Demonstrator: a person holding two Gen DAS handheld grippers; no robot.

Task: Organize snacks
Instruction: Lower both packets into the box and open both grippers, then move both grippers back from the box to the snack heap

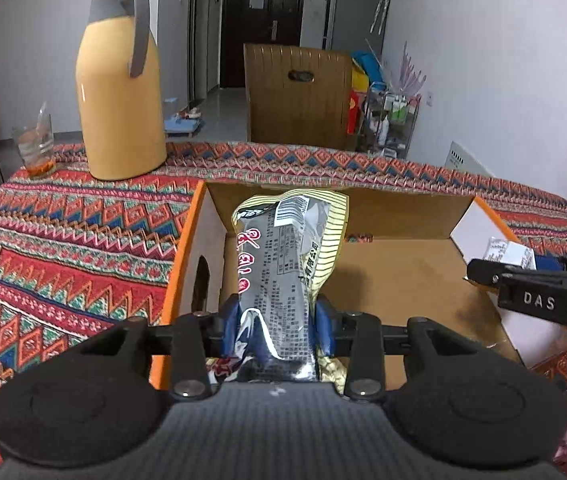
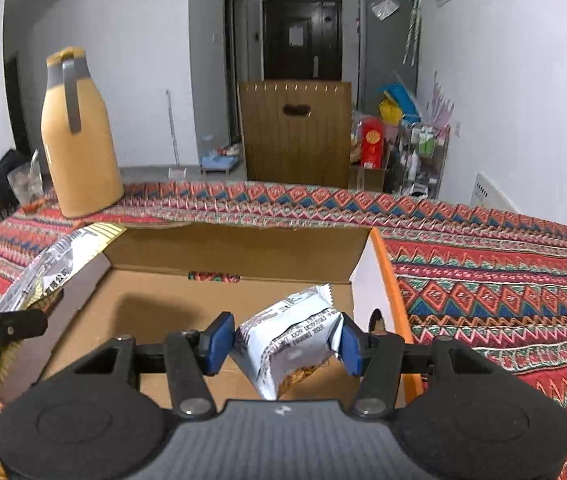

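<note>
Both tools over the open cardboard box (image 2: 243, 248): left tool (image 1: 277, 326) pinching a long silver snack bag (image 1: 279, 264), right tool (image 2: 283, 346) pinching a small white packet (image 2: 289, 344); next up, probably lower and let go

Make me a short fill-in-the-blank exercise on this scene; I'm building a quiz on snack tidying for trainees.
1. Both grippers hold their snacks over an open cardboard ____ with an orange edge.
2. The left gripper holds a long silver and ____ snack bag.
3. The right gripper is shut on a small ____ snack packet.
4. At the table's far left, beside the drinking glass, stands a tall yellow ____ with a grey handle.

Missing words: box; yellow; white; jug
</note>
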